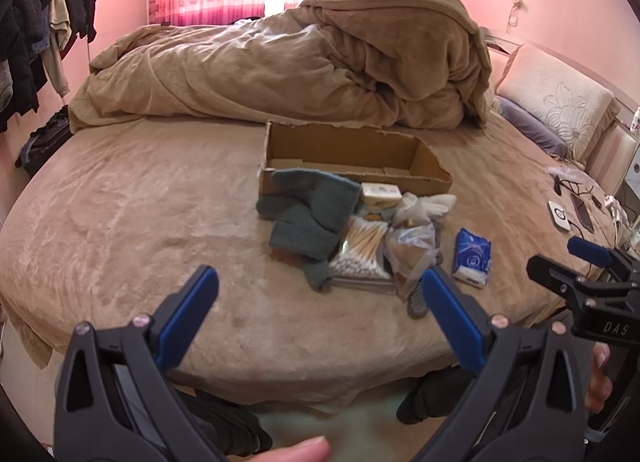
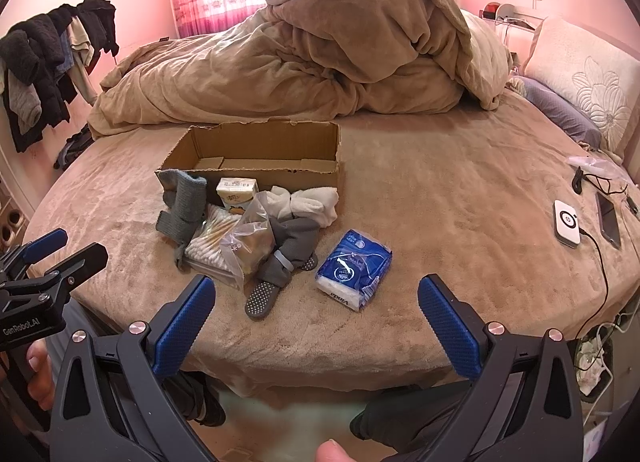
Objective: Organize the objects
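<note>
Two grippers, left gripper [image 1: 318, 286] and right gripper [image 2: 316, 294], jaws apart, near bed [image 2: 440, 197] edge, cardboard box [image 2: 256, 171] beyond.

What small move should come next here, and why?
Probably ease the right gripper forward onto the blue plastic tissue pack. It lies alone on the tan bedspread, apart from the clutter, right ahead of the open gripper, and the brown cardboard box behind looks empty.

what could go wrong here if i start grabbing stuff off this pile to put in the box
The cotton swab pack lies under the grey knit cloth and clear plastic bag, so pulling it may drag both. The cardboard box sits on soft bedding and might tip or slide. The open right gripper could snag the grey socks.
</note>
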`<control>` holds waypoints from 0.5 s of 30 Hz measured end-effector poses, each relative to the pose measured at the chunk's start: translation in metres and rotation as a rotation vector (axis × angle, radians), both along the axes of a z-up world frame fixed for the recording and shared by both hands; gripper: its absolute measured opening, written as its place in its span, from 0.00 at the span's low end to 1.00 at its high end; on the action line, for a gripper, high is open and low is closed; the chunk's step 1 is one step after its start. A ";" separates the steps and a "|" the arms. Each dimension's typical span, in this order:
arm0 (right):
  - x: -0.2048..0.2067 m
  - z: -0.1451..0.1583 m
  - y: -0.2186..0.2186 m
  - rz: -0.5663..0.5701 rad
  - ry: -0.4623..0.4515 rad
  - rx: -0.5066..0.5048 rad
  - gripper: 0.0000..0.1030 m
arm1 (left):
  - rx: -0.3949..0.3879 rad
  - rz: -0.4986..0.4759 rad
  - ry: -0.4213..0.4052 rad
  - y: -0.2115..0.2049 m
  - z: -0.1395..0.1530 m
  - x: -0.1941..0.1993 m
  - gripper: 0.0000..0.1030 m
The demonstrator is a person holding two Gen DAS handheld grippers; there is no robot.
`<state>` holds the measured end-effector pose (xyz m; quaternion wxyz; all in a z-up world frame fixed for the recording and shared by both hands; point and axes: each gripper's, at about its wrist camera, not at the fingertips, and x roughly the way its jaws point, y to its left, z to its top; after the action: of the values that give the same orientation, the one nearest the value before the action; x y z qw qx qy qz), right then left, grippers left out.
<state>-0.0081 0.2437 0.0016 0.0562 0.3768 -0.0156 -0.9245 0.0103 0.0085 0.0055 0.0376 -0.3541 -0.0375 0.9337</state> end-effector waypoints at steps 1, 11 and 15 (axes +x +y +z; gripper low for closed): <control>0.000 0.000 0.000 0.000 0.001 0.000 1.00 | 0.001 0.000 -0.001 0.000 0.000 0.000 1.00; 0.000 0.000 0.000 0.000 0.000 0.000 1.00 | 0.020 -0.011 -0.001 0.000 0.005 0.001 1.00; -0.002 0.002 0.004 -0.008 0.001 0.006 1.00 | 0.018 -0.011 -0.008 0.001 0.003 -0.001 1.00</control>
<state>-0.0098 0.2477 0.0038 0.0514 0.3764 -0.0143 -0.9249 0.0090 0.0090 0.0090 0.0456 -0.3577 -0.0441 0.9317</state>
